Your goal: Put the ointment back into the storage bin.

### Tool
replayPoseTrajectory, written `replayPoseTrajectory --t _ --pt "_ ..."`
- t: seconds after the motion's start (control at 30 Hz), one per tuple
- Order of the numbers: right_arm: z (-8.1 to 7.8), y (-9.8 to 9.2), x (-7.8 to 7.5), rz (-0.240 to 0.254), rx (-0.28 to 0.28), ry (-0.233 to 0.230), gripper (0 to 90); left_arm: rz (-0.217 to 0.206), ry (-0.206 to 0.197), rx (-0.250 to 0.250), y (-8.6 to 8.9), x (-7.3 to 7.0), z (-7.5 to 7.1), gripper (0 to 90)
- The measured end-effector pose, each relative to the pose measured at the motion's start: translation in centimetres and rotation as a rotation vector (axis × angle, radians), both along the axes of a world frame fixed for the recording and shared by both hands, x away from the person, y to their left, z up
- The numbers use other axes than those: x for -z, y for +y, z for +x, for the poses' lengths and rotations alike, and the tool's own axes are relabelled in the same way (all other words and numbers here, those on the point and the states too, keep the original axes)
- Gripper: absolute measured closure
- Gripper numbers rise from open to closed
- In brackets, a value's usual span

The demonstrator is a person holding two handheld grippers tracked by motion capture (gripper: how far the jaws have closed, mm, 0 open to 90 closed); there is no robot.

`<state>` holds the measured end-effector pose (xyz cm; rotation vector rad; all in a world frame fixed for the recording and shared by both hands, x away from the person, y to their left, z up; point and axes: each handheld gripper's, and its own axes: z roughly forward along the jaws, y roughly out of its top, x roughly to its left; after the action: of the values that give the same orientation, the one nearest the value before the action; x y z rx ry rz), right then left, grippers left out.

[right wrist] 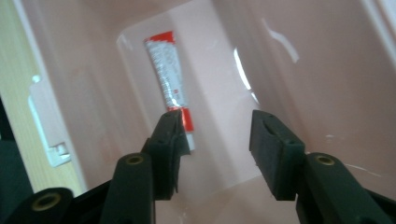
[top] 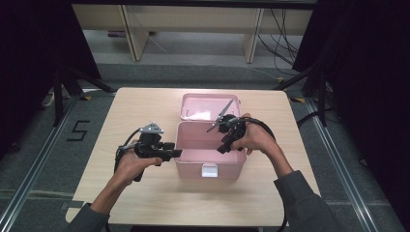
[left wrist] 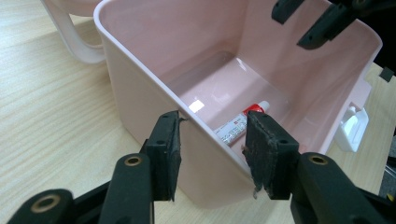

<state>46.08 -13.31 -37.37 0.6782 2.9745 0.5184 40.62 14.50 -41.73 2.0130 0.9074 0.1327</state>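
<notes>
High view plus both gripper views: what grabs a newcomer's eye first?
The open pink box at the table's middle, its lid tipped back behind it. On its floor lies a lone white tube with red ends. The right tool hangs open above that tube inside the box, while the left tool straddles the box's side wall.

My left claw point(top: 167, 152): black body, grey three-cornered plate on top, black cable looping behind. My right claw point(top: 227, 142): same black build, thick cable arcing over the wrist. Jaws are black, each with a brass-ringed screw hole; the pads point(left wrist: 261, 154) are frayed at the edges. Dark grey sleeves point(top: 302, 203) on both forearms.
</notes>
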Motion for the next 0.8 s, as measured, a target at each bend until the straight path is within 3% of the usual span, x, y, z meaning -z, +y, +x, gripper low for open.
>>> replayPoseTrajectory --t 0.47,0.8 --pt "0.6 -1.8 -1.2 0.105 0.106 -0.095 45.9 0.002 0.003 0.006 0.0 0.0 0.1 55.2" --pt "0.9 -3.2 -2.0 0.159 0.196 -0.12 44.2 -0.008 -0.002 0.0 0.0 0.0 0.2 55.6"
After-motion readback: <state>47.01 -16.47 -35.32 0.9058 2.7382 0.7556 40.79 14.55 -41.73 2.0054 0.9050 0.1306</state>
